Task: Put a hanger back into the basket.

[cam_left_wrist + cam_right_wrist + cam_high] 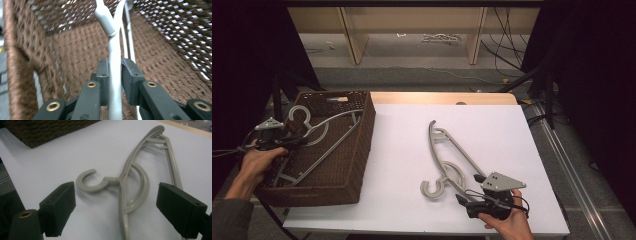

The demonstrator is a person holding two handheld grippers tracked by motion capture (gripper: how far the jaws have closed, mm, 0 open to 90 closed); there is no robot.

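Note:
A grey plastic hanger [319, 135] leans inside the brown wicker basket [367, 130] at the table's left, its hook up near the far corner. My left gripper [294, 142] is shut on one arm of that hanger [113, 50], with basket weave [162, 62] behind it. A second grey hanger [447, 155] lies flat on the white table [402, 125], hook toward the front. My right gripper [468, 188] is open at the hanger's near end. Its fingers [60, 202] are spread wide on either side of the hanger's body [130, 177], just above it, with the hook between them.
The basket's wall [45, 132] stands to the left of the lying hanger. A wooden strip [437, 97] runs along the table's far edge. Beyond it are wooden shelf legs [354, 40] and cables [507, 55] on the floor.

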